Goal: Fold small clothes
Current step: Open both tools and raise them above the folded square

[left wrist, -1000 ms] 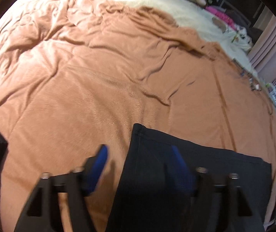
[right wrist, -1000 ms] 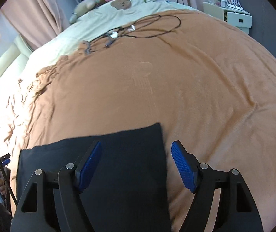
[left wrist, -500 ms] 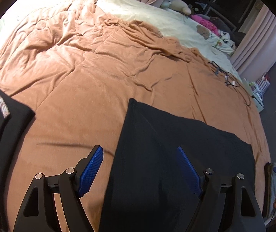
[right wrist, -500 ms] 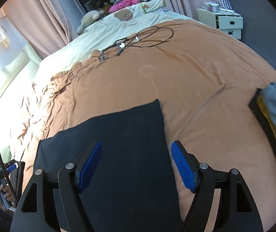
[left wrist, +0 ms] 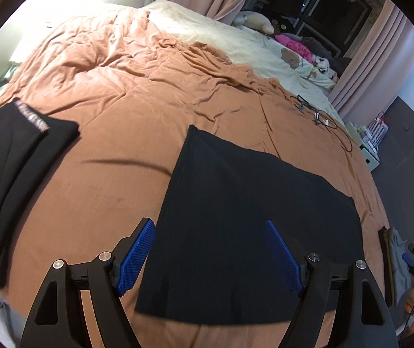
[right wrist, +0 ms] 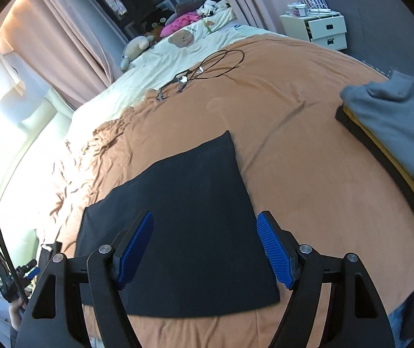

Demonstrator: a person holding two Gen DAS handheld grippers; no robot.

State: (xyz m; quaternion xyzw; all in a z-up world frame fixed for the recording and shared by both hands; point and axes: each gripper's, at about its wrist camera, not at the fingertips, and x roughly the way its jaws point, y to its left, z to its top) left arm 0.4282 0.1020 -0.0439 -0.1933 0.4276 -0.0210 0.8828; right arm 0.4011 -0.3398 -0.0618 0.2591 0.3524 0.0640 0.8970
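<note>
A dark folded garment (left wrist: 236, 220) lies flat as a rectangle on the orange bedspread (left wrist: 125, 92); it also shows in the right wrist view (right wrist: 186, 226). My left gripper (left wrist: 210, 255) is open and empty, held above the garment's left part. My right gripper (right wrist: 205, 249) is open and empty, held above the garment's right part. Neither gripper touches the cloth.
A folded black garment with a patterned band (left wrist: 12, 156) lies at the left. A stack of folded clothes, grey on top (right wrist: 395, 121), lies at the right. Black cables (right wrist: 207, 69) lie farther back, near a cream blanket (right wrist: 163, 61) and soft toys.
Both grippers have pulled up and back from the dark garment, so more of the bed shows, with the side stacks in view. Both stayed open.
</note>
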